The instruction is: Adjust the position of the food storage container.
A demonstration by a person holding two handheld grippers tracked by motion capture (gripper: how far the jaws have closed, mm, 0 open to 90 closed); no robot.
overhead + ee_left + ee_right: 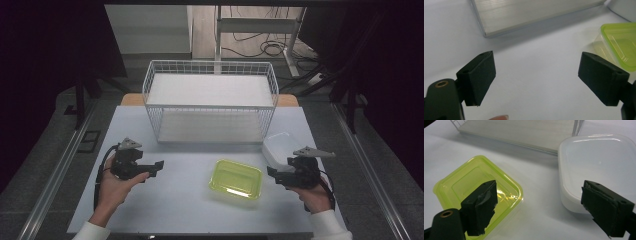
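The left gripper and right gripper, jaws spread and empty, hover near the desk's front edge, flanking an untouched green box; nothing appears started.

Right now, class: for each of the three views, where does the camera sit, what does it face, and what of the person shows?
High view: above the near side, facing the table and wire basket; both hands show.
Left gripper view: on the left gripper, jaws apart, facing the basket base.
Right gripper view: on the right gripper, jaws apart, facing the white container.
All share the green container.
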